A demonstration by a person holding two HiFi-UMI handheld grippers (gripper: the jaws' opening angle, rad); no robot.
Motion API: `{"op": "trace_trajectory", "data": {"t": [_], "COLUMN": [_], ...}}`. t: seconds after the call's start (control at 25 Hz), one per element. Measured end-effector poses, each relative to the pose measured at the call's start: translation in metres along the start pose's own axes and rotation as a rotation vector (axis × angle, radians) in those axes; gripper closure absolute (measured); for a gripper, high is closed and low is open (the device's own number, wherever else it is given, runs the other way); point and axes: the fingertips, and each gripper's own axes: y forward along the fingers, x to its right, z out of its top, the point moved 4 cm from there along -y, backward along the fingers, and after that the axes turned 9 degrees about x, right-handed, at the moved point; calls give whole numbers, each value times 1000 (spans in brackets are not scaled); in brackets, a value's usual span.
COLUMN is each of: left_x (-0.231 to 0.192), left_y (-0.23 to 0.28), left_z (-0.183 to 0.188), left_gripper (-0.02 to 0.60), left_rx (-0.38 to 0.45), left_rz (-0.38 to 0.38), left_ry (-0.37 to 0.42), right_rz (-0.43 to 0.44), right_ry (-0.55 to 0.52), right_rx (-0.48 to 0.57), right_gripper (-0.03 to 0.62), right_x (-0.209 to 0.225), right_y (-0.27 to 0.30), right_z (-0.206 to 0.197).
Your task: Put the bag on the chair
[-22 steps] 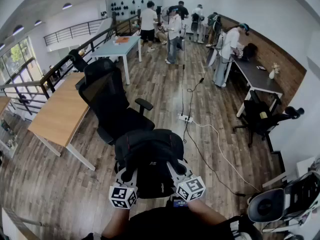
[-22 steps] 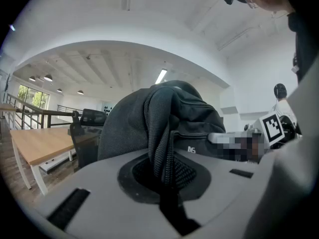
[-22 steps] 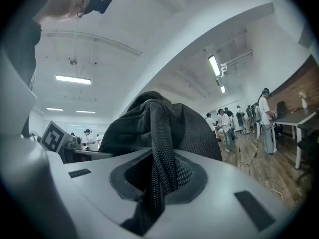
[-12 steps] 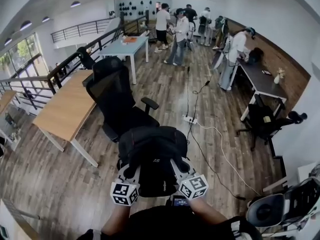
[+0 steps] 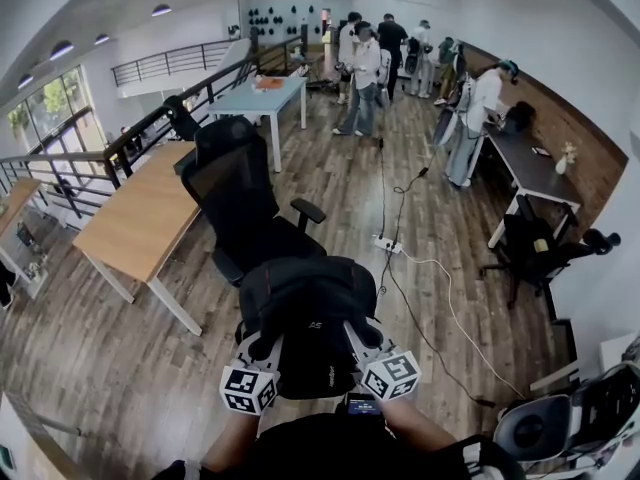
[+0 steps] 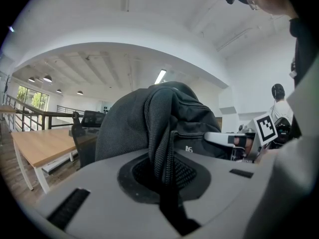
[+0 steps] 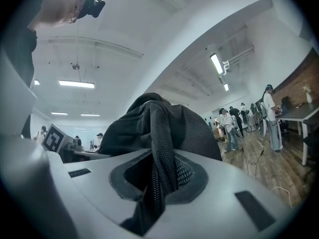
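In the head view a black backpack (image 5: 308, 318) hangs in front of me, held up by both grippers. My left gripper (image 5: 258, 346) is shut on one black mesh shoulder strap (image 6: 160, 133), which runs down between its jaws. My right gripper (image 5: 358, 336) is shut on the other mesh strap (image 7: 162, 138) in the same way. The bag's bulk (image 6: 124, 128) fills the left gripper view, and the bag (image 7: 197, 133) also rises above the jaws in the right gripper view. A black office chair (image 5: 240, 203) stands just beyond the bag, its seat (image 5: 275, 243) facing me.
A wooden desk (image 5: 135, 223) stands left of the chair, by a railing. A power strip (image 5: 390, 245) and cables lie on the wood floor to the right. Another black chair (image 5: 535, 248) and a dark desk (image 5: 530, 163) are at the right wall. Several people (image 5: 365, 63) stand at the back.
The whole scene has slid a little to the right in the head view. The bag stays held in the same place in front of me by both grippers.
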Motion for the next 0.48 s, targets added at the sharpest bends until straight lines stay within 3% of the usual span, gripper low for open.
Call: {"op": "trace_trajectory", "data": {"t": [0.48], "left_x": [6], "left_y": [0], "left_z": [1], "left_gripper": [558], "left_rx": [-13], "left_rz": [23], "left_ry": [-5], "right_rz": [28], "right_ry": [35], "right_rx": [-5], "right_gripper": [531], "right_x": [5], "right_y": [-1], "right_z": [3]}}
